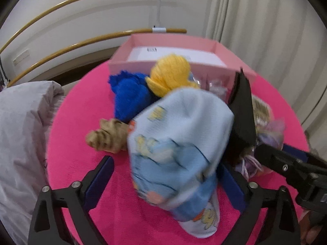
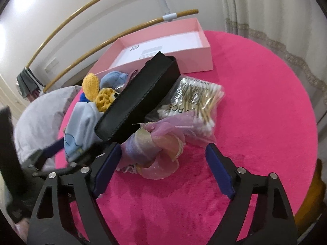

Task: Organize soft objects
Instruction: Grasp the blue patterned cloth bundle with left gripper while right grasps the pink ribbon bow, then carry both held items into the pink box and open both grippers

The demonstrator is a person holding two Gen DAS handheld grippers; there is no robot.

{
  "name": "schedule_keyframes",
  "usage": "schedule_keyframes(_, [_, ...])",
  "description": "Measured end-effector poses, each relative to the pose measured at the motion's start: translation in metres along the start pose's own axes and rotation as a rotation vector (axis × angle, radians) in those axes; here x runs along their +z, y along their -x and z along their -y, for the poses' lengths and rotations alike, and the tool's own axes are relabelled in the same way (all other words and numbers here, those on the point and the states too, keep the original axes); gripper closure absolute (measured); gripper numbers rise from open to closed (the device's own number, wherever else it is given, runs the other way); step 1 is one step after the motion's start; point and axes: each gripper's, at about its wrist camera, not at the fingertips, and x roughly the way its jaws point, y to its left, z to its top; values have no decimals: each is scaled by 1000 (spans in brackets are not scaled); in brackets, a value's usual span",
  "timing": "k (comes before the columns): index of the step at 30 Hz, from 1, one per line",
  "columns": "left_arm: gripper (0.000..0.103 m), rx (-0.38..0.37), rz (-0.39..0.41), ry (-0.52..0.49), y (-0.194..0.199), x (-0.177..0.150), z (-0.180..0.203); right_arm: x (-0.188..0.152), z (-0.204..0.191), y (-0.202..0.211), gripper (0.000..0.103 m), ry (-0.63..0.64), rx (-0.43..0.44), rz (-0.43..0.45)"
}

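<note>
both grippers tilt down over a pink table (image 2: 255, 102). left gripper (image 1: 163, 183) stands wide around a blue cloth (image 1: 179, 143), contact blurred. right gripper (image 2: 161, 171) gapes around ribbon (image 2: 155, 151). pink box (image 2: 184, 47) upper centre; curtain (image 2: 276, 10) right.

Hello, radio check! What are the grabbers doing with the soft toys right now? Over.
Both jaws open, nothing held. Left gripper straddles light blue cloth; right gripper near sheer ribbon. Black case leans across pile.

Home bedroom: curtains (image 1: 255, 20), bedding (image 1: 22, 132), pink tablecloth (image 2: 255, 102).
</note>
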Motion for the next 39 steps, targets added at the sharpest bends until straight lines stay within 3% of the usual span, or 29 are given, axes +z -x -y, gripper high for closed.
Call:
schedule_keyframes(3, [23,-11,-12,6,-12,-3,3,2,-4,-8,24,4,16,-14])
schedule_keyframes(6, [34,-30,-3,21,-15,-2,0,4,-6,-19,34,-1,51,-33])
schedule_keyframes(8, [38,-43,-4,37,-17,-1,-5,4,-9,-23,46,4,83,-36])
schedule_keyframes(10, [41,-58,-3,45,-18,-2,-10,2,-14,-22,66,12,116,-32])
schedule_keyframes(12, [42,-55,-3,43,-19,-4,-12,1,-19,-19,71,36,110,-22])
schedule_keyframes(18, [44,-53,3,48,-12,-7,-17,-5,-11,-3,72,46,76,-4])
schedule_keyframes(32, [44,-23,58,42,73,-26,-9,-9,-18,42,72,114,5,76])
schedule_keyframes(39, [44,-30,130,35,123,-11,-13,8,-27,65,72,160,10,131])
